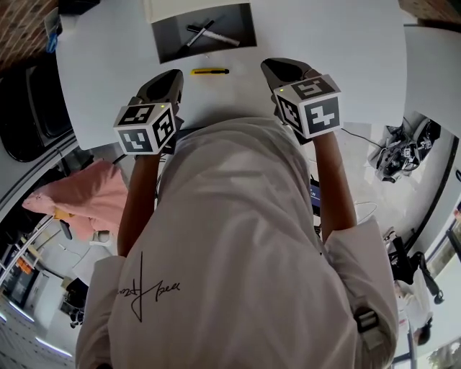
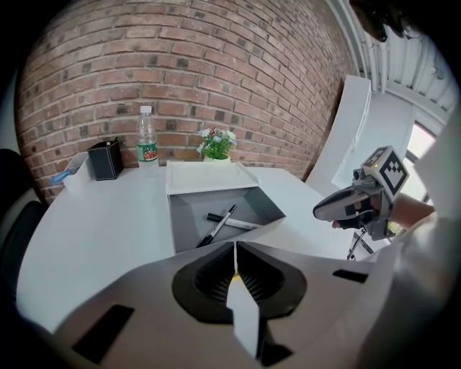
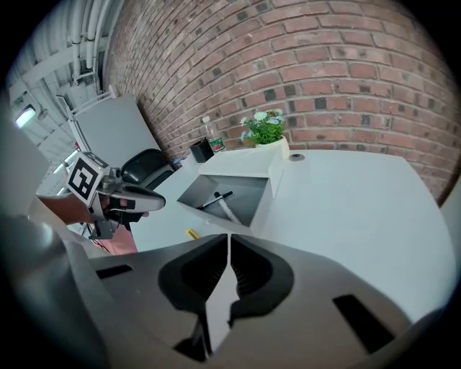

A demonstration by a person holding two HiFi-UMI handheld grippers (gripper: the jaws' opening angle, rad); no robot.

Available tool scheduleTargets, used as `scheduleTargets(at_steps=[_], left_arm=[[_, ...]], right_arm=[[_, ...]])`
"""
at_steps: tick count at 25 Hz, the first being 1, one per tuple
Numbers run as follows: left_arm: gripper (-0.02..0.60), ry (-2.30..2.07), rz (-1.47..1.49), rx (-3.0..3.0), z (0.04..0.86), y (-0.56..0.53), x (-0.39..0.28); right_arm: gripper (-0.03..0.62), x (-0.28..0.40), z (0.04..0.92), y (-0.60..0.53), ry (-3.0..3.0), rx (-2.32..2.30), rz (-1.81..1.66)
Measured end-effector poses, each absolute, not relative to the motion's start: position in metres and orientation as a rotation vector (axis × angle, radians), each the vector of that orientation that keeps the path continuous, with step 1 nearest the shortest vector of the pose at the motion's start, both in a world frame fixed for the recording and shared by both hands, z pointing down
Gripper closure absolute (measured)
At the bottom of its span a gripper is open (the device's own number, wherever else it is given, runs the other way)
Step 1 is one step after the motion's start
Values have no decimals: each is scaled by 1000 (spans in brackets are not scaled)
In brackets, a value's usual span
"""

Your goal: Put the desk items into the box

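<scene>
Head view puts the left gripper (image 1: 168,78) over the near edge of the white table (image 1: 101,65), toward its left side. The left gripper view shows its jaws pressed together with nothing between them. Farther in from the near edge, about midway along it, sits the open grey box (image 1: 241,20). It already holds a black marker (image 1: 199,34) and a white pen (image 1: 220,37), which lie crossed on its floor. A slim yellow item (image 1: 209,71), likely a cutter, lies flat on the table between the box and the near edge, apart from the box wall and roughly between the two grippers. The right gripper (image 1: 277,68) hovers over the near edge to the right of it, its jaws likewise closed on nothing. I judge the yellow item to be the last piece left to go in. The next move calls for one gripper to spread its jaws, settle across the item's thin body, pinch it, and lift it over the box's near wall.
</scene>
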State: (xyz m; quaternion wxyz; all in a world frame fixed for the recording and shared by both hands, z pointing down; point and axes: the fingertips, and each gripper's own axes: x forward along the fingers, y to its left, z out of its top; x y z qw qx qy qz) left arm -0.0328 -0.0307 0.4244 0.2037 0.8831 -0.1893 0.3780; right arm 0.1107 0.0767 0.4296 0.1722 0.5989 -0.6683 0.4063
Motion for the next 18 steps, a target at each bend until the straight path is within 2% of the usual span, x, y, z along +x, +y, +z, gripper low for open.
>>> scheduleTargets(at_steps=[18], left_arm=[[577,-522,1005,2432,417,-14,-57]], right_arm=[[559,80,430,69,-1924,1592,1167]])
